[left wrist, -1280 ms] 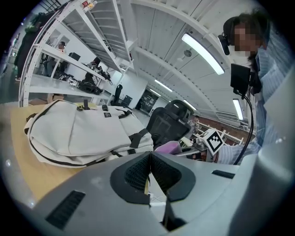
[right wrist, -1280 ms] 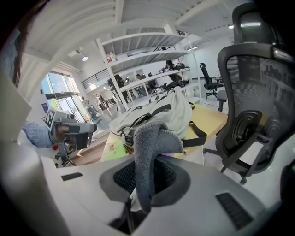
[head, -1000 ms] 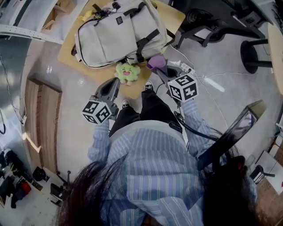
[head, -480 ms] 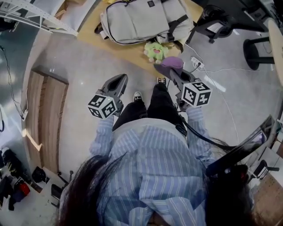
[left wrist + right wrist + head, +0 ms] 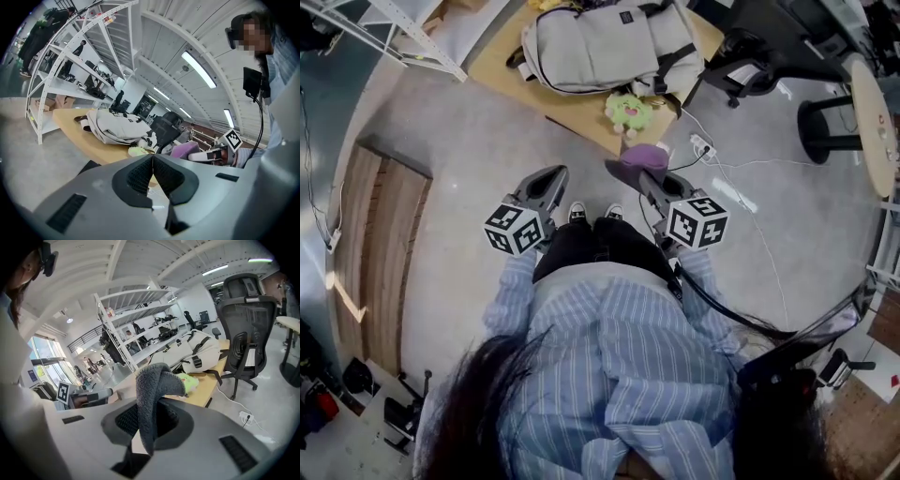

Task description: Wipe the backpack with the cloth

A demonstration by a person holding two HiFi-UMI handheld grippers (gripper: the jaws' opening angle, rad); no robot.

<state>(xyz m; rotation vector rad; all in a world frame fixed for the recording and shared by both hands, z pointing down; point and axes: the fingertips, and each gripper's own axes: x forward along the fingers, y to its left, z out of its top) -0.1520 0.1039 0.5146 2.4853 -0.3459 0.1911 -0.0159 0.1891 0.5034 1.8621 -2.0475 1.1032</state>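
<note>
Nearest the person and short of the bench (image 5: pixel 502 61), the left gripper (image 5: pixel 549 178) has its jaws pressed together with nothing between them. Beside it, the right gripper (image 5: pixel 628 171) has its jaws clamped on the purple cloth (image 5: pixel 645 155), which bunches up just off the bench's near edge. A green plush toy (image 5: pixel 630 111) sits on that edge. Beyond it, the backpack (image 5: pixel 600 42) lies flat on the bench.
</note>
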